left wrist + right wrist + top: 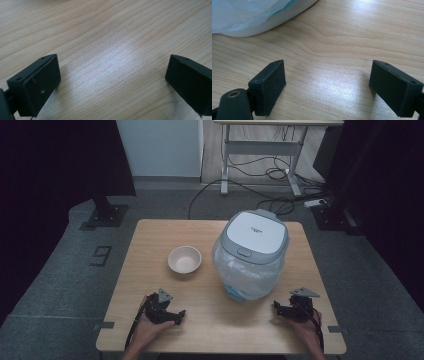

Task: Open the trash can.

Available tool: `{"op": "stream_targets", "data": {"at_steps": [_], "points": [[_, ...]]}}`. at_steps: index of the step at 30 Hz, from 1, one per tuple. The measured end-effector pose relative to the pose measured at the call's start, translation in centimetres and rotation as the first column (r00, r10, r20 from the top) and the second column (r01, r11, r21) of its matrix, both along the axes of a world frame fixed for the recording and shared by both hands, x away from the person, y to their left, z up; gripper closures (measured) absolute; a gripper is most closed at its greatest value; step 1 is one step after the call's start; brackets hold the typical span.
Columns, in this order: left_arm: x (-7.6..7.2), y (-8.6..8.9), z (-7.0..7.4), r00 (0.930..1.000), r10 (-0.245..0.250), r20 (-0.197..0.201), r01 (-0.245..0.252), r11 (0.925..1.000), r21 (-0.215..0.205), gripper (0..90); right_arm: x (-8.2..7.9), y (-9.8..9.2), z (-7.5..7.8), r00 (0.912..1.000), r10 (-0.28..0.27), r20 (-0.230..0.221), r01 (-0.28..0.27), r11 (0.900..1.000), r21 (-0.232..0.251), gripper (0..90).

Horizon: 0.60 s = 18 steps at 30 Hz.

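Note:
A white rice cooker (251, 254) with a grey lid stands right of the table's middle, its body wrapped in clear plastic; its base edge (262, 22) shows in the right gripper view. A small cream bowl (184, 259) sits left of it, empty. My left gripper (172, 316) rests on the wood near the front left, held by a hand, jaws wide apart with bare table between them (112, 72). My right gripper (281, 310) lies at the front right, just in front of the cooker, also open with nothing between its jaws (327, 77).
The wooden table (150, 285) stands on grey carpet. Behind it are a desk frame (260, 150) with cables on the floor and dark curtains at both sides. A black stand base (105, 215) sits at the far left.

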<state>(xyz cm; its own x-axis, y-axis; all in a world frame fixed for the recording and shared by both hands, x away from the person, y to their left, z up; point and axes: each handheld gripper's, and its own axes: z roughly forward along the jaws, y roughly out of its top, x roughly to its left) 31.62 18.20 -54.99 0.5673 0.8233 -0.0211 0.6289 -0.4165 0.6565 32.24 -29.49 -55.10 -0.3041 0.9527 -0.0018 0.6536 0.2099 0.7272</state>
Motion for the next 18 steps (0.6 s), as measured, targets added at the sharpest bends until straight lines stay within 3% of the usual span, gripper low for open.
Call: {"op": "stream_targets", "data": {"at_steps": [13,18], "points": [[0.10,0.04,-0.01,0.9999,-0.012,0.000,0.012,0.9999,0.000,0.0,-0.03,-0.13,0.01,1.0000,0.009,0.002,-0.009,1.000,0.007,13.7],[0.14,0.07,0.00,0.9999,-0.015,0.000,0.015,0.9999,0.000,0.0,-0.14,-0.12,0.08,1.0000,0.004,0.009,-0.004,1.000,0.006,19.2]]}}
